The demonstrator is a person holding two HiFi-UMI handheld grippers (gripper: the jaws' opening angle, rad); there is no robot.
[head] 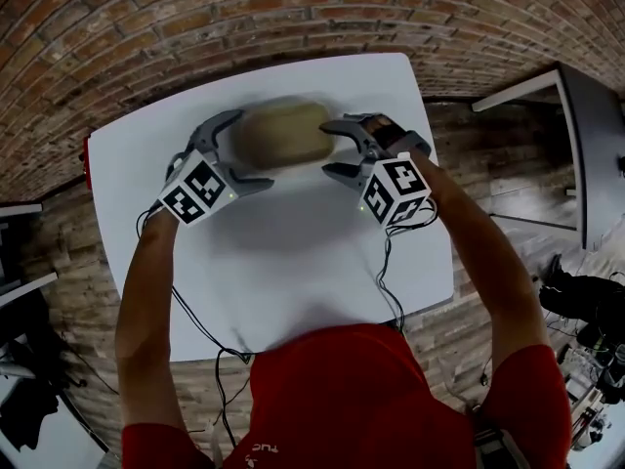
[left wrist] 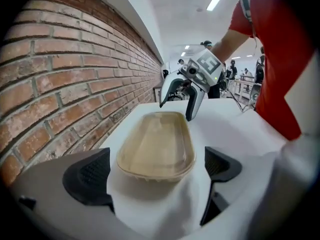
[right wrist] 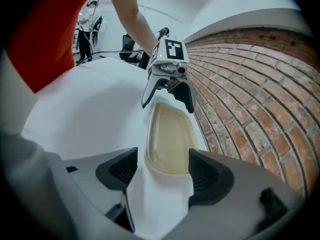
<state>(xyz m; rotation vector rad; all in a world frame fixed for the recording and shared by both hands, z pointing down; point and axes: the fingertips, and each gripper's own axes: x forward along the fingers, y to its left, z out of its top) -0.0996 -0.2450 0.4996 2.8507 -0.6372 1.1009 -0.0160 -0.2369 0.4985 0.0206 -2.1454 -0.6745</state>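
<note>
Two open grippers, one tray

One beige oval tray (head: pixel 283 135) lies on the white table (head: pixel 293 262). One end sits between the wide-apart jaws of the left gripper (head: pixel 244 151), which grips nothing. The right gripper (head: pixel 329 149) faces it at the other end, jaws also apart around the tray, not closed. A brick wall (left wrist: pixel 60 84) runs just beside both.

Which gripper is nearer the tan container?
Left gripper, slightly: its open jaws straddle the tan container at its left end; the right gripper just reaches the right end.

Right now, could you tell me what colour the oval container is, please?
The container is pale tan; left gripper view shows it best.
</note>
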